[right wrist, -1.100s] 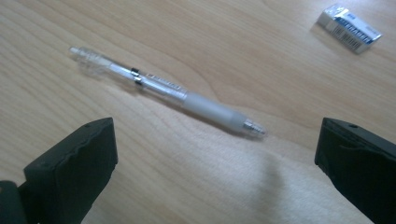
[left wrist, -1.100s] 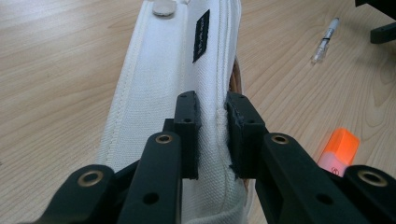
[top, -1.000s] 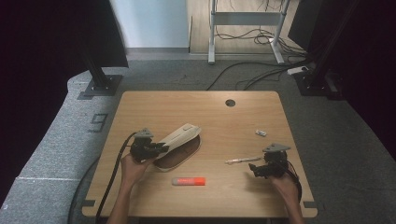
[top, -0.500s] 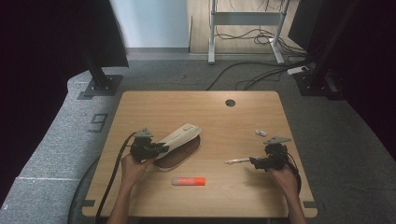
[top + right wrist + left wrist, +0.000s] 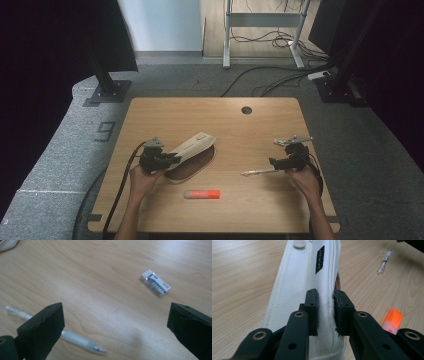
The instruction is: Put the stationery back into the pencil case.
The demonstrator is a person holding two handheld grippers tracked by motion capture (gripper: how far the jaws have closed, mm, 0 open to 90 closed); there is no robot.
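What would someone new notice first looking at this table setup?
Probably the white pencil case, propped open at the left of the table with the left hand-held gripper clamped on its flap. Next comes the bright orange highlighter lying near the front edge. On the right, the right hand-held gripper stands wide open above a clear pen, with a small eraser lying farther off.

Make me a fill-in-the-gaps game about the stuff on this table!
1. The left tongs are shut on the edge of the white ___ case.
2. The marker lying alone near the table's front edge has an ___ end.
3. The right tongs stand ___, with nothing between them.
4. The clear pen lies ___ on the wood.

Missing words: pencil; orange; open; flat
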